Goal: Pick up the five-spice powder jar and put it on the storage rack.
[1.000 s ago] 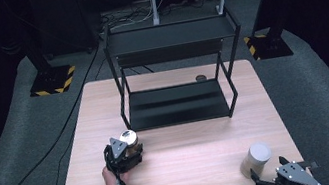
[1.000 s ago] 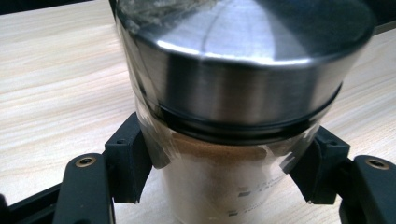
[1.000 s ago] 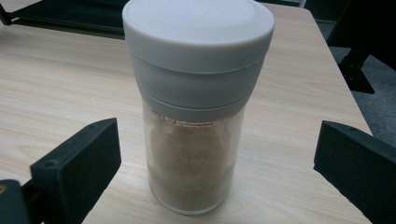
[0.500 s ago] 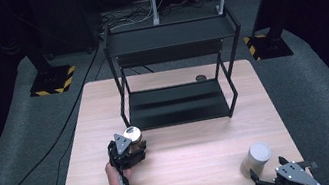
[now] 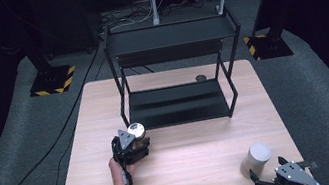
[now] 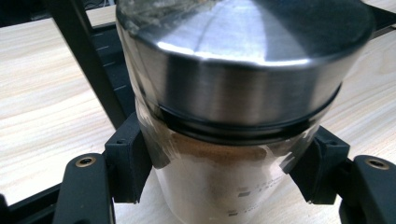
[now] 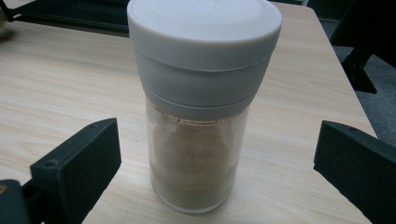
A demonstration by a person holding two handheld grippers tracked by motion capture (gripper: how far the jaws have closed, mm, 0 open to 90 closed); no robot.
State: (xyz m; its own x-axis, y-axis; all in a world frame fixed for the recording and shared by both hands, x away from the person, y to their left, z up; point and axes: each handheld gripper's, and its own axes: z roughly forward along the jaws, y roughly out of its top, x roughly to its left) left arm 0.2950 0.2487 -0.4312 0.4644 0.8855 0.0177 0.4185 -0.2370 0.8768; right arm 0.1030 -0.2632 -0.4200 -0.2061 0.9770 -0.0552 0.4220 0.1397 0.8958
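A glass jar with a steel lid (image 5: 135,129) (image 6: 233,93), brown powder inside, is clamped between the black pads of my left gripper (image 5: 133,142) (image 6: 224,175), which is shut on its body. It is over the table's left middle, just in front of the black rack's front-left leg (image 5: 122,104). A second jar with a grey plastic cap (image 5: 255,158) (image 7: 201,116), also with brown powder, stands upright near the front right corner. My right gripper (image 5: 263,180) (image 7: 215,163) is right behind it, open, its jaws wide on either side and not touching.
A black two-shelf rack (image 5: 180,105) stands on the far half of the wooden table (image 5: 198,153). A small round lid-like object (image 5: 200,78) lies behind it. Cables and stand bases sit on the grey floor beyond.
My left gripper has drifted slightly away from the person, toward the rack, with the steel-lidded jar in it. The right gripper and grey-capped jar stayed put.
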